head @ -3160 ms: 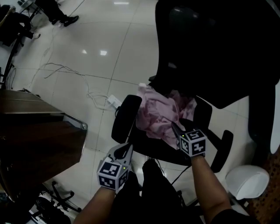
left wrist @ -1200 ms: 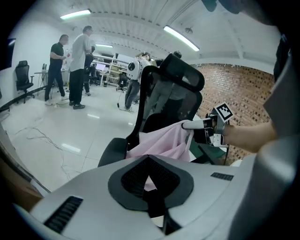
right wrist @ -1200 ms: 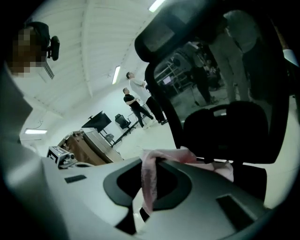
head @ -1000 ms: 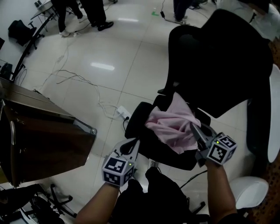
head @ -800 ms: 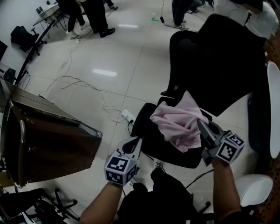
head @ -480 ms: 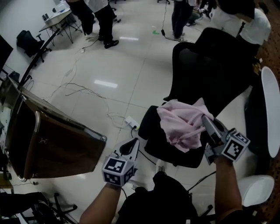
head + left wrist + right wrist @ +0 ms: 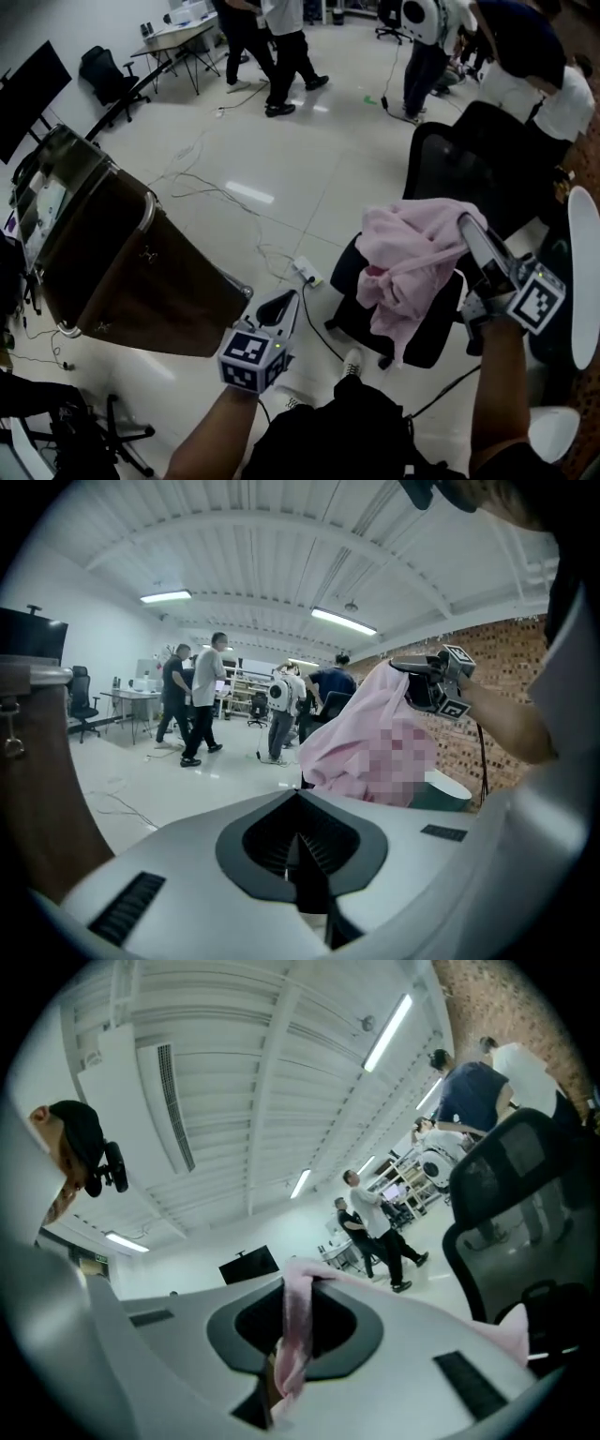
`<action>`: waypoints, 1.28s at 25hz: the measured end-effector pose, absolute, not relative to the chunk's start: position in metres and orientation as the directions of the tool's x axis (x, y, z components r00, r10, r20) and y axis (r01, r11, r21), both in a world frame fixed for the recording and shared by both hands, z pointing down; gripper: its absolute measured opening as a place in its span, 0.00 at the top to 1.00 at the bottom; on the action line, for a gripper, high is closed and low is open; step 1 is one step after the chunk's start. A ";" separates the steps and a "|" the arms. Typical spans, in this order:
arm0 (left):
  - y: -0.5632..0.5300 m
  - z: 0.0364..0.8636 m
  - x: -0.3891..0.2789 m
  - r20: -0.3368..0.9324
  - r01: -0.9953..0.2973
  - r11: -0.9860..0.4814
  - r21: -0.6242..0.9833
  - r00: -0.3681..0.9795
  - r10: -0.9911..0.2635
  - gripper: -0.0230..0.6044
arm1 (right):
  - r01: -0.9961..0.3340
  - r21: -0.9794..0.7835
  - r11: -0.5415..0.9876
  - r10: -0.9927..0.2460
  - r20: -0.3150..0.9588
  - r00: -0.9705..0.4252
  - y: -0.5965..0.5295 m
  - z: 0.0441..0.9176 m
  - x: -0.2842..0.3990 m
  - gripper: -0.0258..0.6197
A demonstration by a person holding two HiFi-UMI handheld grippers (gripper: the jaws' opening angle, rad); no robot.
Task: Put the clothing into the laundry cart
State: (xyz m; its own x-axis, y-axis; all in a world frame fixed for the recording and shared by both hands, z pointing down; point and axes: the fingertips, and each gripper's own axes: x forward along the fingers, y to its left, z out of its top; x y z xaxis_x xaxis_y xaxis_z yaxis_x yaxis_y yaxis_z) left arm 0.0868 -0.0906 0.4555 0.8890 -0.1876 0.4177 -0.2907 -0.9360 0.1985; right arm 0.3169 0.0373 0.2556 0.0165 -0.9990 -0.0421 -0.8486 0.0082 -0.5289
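Carry step: right claw [image 7: 469, 228] pinches the garment [image 7: 408, 267], which hangs just below it. Left claw [image 7: 285, 302] is closed, empty. Next likely calls for a swing to the cart [image 7: 122, 272], beyond the left claw, then release.

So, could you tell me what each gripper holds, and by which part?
The right gripper pinches the pink garment by a bunched fold at its top; the left gripper is shut, empty.

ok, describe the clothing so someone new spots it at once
Find the black office chair right of centre in the head view. Over its seat hangs a pink garment, pinched by the right gripper. It is the only pink, soft thing against the dark chair and pale floor.
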 end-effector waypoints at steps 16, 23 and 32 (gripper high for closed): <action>-0.143 0.382 -0.107 0.309 -0.549 -0.829 0.111 0.812 -0.496 0.97 | -0.813 -0.465 0.351 -0.936 -0.199 -0.290 -0.067 0.153 0.142 0.90; -0.161 0.370 -0.198 0.281 -0.655 -0.750 0.089 0.739 -0.612 0.97 | -0.762 -0.437 0.478 -0.878 -0.239 -0.414 -0.114 0.121 0.064 0.90; -0.194 0.343 -0.288 0.230 -0.752 -0.657 0.048 0.648 -0.726 0.97 | -0.700 -0.374 0.608 -0.794 -0.260 -0.550 -0.176 0.085 -0.040 0.90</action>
